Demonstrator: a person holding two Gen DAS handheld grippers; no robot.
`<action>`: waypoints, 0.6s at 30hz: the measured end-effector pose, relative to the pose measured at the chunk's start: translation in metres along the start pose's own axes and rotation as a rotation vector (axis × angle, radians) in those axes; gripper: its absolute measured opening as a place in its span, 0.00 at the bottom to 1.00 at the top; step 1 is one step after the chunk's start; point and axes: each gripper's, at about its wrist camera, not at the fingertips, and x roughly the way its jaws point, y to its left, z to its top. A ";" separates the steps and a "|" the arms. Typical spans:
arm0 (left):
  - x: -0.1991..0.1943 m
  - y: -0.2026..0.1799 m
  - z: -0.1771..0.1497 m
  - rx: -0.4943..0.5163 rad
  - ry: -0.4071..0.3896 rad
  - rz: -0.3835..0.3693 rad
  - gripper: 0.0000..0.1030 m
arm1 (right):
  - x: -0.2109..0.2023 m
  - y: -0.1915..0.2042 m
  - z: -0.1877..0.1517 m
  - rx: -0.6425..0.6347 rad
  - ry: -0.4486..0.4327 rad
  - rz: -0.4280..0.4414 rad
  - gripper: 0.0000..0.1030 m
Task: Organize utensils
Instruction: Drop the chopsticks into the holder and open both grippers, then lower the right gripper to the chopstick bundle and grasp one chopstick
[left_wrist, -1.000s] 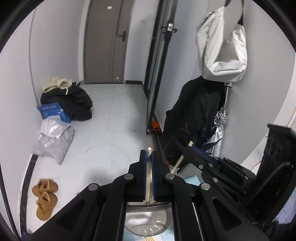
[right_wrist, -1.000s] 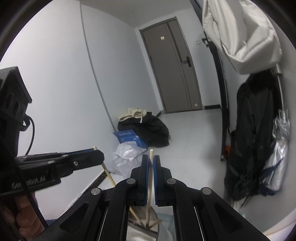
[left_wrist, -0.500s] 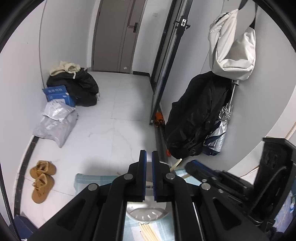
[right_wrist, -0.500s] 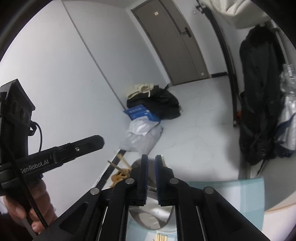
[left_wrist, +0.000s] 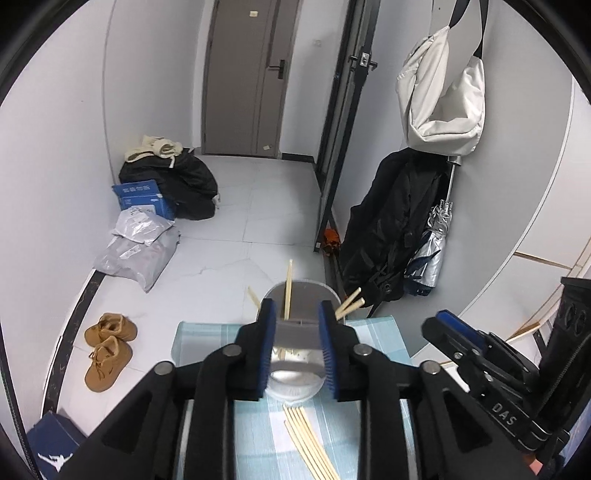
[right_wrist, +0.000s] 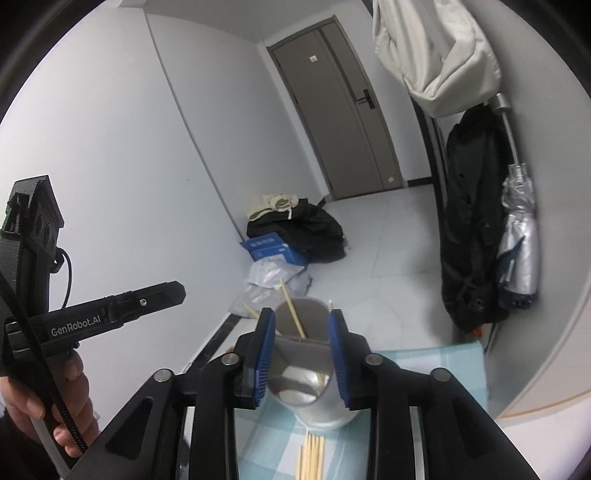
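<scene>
Wooden chopsticks (left_wrist: 310, 443) lie by the metal cup (left_wrist: 295, 373); both grippers (left_wrist: 297, 332) (right_wrist: 301, 345) gape wide, so grab one stick.

The right gripper (right_wrist: 301, 350) hovers with its blue-padded fingers (right_wrist: 264, 354) spread wide, nothing between them, framing a metal cup (right_wrist: 306, 391) that stands on a pale blue checked cloth (right_wrist: 436, 365) over the surface. Several wooden chopsticks (right_wrist: 291, 314) lean upright inside the cup, and a loose bundle of chopsticks (right_wrist: 312, 458) lies flat on the cloth just in front of it. At the left, a hand (right_wrist: 48, 398) holds the left gripper (right_wrist: 147, 299), which is seen side-on, level with the cup's rim and apart from it.
</scene>
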 end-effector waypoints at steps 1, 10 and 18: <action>-0.005 -0.001 -0.004 -0.002 -0.006 -0.001 0.23 | -0.005 0.002 -0.002 -0.001 -0.003 -0.002 0.34; -0.021 0.010 -0.056 -0.084 -0.127 0.091 0.88 | -0.044 0.007 -0.053 -0.030 -0.021 -0.063 0.63; 0.018 0.014 -0.110 -0.033 -0.107 0.144 0.96 | -0.030 -0.002 -0.111 -0.089 0.089 -0.164 0.69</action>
